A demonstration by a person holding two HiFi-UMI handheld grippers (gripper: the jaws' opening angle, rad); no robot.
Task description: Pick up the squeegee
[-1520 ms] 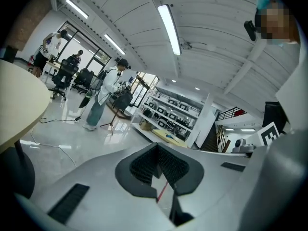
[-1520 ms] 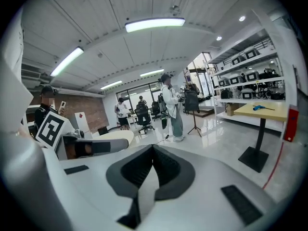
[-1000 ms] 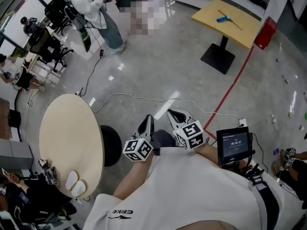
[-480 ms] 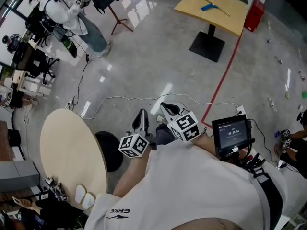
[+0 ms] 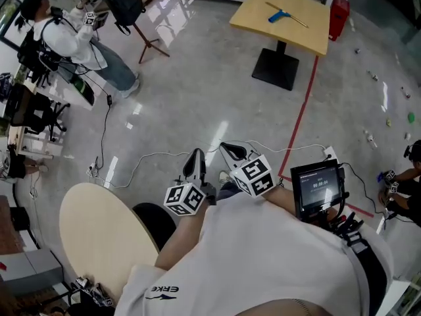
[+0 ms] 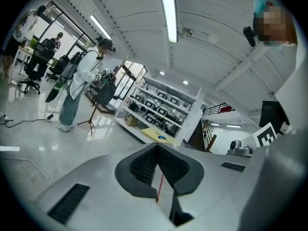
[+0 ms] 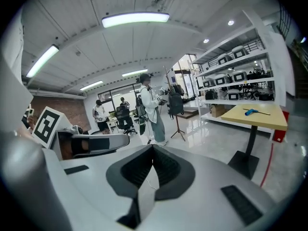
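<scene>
Over the last second my view swings until the yellow table (image 5: 309, 28) bearing the squeegee (image 5: 279, 14) sits more nearly ahead, yet well apart from my left gripper (image 5: 195, 162) and right gripper (image 5: 231, 152), both pressed together and empty, so I judge the approach barely begun.

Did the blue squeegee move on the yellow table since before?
No. The squeegee still lies at the same spot near the middle of the yellow table; only the camera view shifted.

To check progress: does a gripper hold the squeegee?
No, the squeegee lies untouched on the far yellow table.
</scene>
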